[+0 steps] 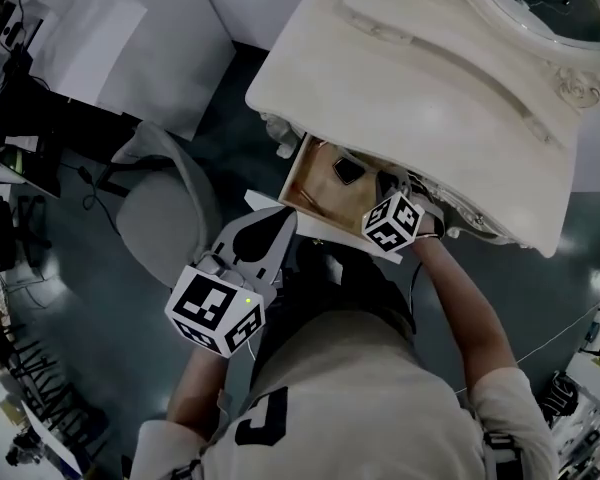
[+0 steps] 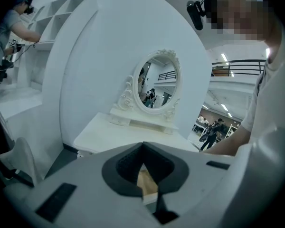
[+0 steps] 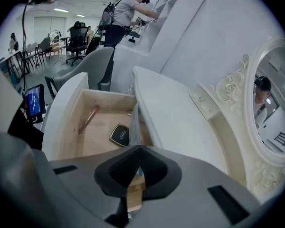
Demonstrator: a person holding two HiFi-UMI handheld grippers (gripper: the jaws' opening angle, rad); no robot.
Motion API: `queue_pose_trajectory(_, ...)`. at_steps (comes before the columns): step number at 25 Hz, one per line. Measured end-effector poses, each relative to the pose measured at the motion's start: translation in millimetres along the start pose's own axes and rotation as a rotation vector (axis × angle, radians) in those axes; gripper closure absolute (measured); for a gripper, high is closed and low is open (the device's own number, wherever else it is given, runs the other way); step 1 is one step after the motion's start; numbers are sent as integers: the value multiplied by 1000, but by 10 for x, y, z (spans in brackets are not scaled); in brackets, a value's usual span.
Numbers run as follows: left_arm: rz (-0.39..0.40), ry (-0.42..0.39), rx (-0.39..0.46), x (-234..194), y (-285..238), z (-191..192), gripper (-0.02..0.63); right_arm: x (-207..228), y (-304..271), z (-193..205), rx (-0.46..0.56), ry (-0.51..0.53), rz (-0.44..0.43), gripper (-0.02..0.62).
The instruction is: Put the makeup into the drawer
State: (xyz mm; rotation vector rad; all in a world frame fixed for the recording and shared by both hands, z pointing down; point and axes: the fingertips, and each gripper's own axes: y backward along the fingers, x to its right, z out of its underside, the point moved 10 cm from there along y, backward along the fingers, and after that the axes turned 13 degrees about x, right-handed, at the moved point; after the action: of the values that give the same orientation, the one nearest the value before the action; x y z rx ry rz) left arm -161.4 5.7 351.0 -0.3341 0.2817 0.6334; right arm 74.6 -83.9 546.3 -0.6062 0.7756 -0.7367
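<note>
The cream dresser's drawer (image 1: 302, 190) is pulled out, with its wooden bottom showing. In it lie a black makeup compact (image 3: 119, 134), also seen from the head view (image 1: 347, 171), and a rose-gold tube (image 3: 89, 118) nearer the left wall. My right gripper (image 3: 133, 186) hangs over the drawer's near right corner, tilted down, its jaws shut with nothing seen held. Its marker cube (image 1: 393, 221) covers the drawer's front edge. My left gripper (image 1: 283, 220) is in front of the drawer, to its left, pointing at the dresser with jaws together and empty.
The dresser top (image 1: 430, 98) overhangs the back of the drawer and carries an oval mirror (image 2: 156, 82) in a carved frame. A grey chair (image 1: 160, 208) stands left of the dresser. White partition walls rise behind. Other people work in the background.
</note>
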Motion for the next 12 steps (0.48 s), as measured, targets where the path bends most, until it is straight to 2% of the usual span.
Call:
queue_pose_trajectory(5, 9, 5, -17, 59, -144, -2, 551, -200, -134, 131, -22, 76, -28, 570)
queue_pose_trajectory(12, 17, -16, -46, 73, -191, 83, 551, -438, -162, 252, -62, 76, -167, 569)
